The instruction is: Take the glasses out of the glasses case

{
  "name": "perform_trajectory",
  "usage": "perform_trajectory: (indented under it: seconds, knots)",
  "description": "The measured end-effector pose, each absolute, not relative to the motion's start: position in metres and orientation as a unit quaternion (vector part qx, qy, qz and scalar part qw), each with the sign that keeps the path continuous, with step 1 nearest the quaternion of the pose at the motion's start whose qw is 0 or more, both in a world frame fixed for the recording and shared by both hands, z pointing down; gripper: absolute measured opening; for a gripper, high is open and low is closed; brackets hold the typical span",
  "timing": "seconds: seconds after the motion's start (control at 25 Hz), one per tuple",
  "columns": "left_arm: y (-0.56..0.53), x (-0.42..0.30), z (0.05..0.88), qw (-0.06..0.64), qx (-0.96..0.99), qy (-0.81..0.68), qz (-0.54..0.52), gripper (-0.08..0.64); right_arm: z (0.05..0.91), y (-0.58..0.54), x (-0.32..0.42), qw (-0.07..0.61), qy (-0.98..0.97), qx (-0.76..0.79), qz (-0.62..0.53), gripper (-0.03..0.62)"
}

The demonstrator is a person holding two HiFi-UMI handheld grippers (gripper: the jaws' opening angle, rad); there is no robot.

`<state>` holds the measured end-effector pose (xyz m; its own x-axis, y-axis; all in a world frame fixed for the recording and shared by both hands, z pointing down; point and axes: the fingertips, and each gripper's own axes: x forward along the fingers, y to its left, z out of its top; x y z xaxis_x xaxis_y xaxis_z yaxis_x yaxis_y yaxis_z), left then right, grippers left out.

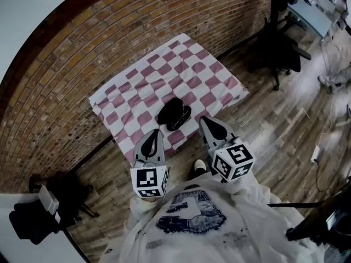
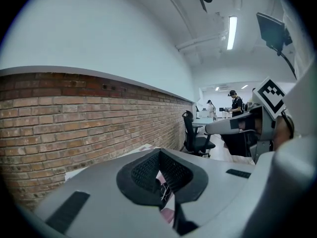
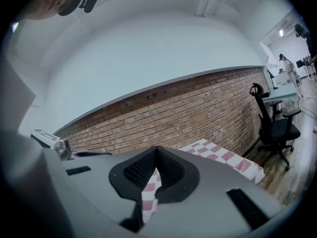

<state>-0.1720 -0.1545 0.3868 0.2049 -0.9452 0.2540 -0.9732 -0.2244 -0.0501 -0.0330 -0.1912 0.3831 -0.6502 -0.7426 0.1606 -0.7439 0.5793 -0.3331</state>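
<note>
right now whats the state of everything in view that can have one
checkered cloth: spread flat
glasses case: lying on the checkered cloth, untouched; too small to tell whether open or shut
left gripper: jaws shut, empty, short of the glasses case
right gripper: jaws shut, empty, short of the glasses case
office chair: upright, nobody in it

No legible words or numbers, only square black-and-white marker patterns on the left gripper (image 1: 155, 135) cube at seven o'clock and the right gripper (image 1: 205, 120) cube at four o'clock, shirt (image 1: 189, 215) print at six o'clock too blurred to read
</note>
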Motion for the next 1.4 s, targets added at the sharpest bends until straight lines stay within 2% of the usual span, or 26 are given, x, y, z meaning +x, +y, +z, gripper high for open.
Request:
perform_trajectory:
  seconds: [1.4]
  knots:
    - [-0.24, -0.15, 0.448, 0.11, 0.774, -0.599, 0.173, 0.026, 0.423, -0.276, -0.015, 0.028, -0.888, 0.402, 0.221, 0.014]
